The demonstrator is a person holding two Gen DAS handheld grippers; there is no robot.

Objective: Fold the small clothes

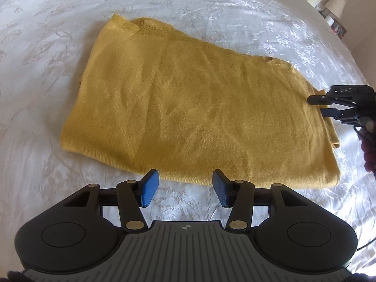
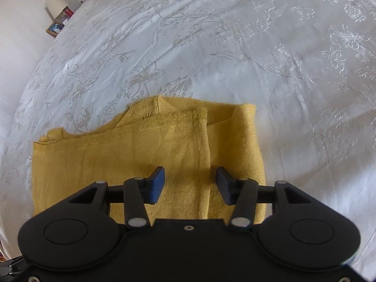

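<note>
A mustard-yellow knit garment (image 1: 188,108) lies folded flat on the white embroidered bedspread (image 1: 58,35). My left gripper (image 1: 185,189) is open and empty, its blue pads just short of the garment's near edge. My right gripper (image 1: 322,105) shows at the garment's right edge in the left wrist view. In the right wrist view the right gripper (image 2: 190,184) is open above the garment (image 2: 141,159), over a folded-over flap with a ribbed hem (image 2: 178,117); nothing is held between the pads.
The bedspread (image 2: 258,47) spreads wide around the garment. A lamp (image 1: 334,4) and small items stand on a bedside stand at the far edge; the stand also shows in the right wrist view (image 2: 58,21).
</note>
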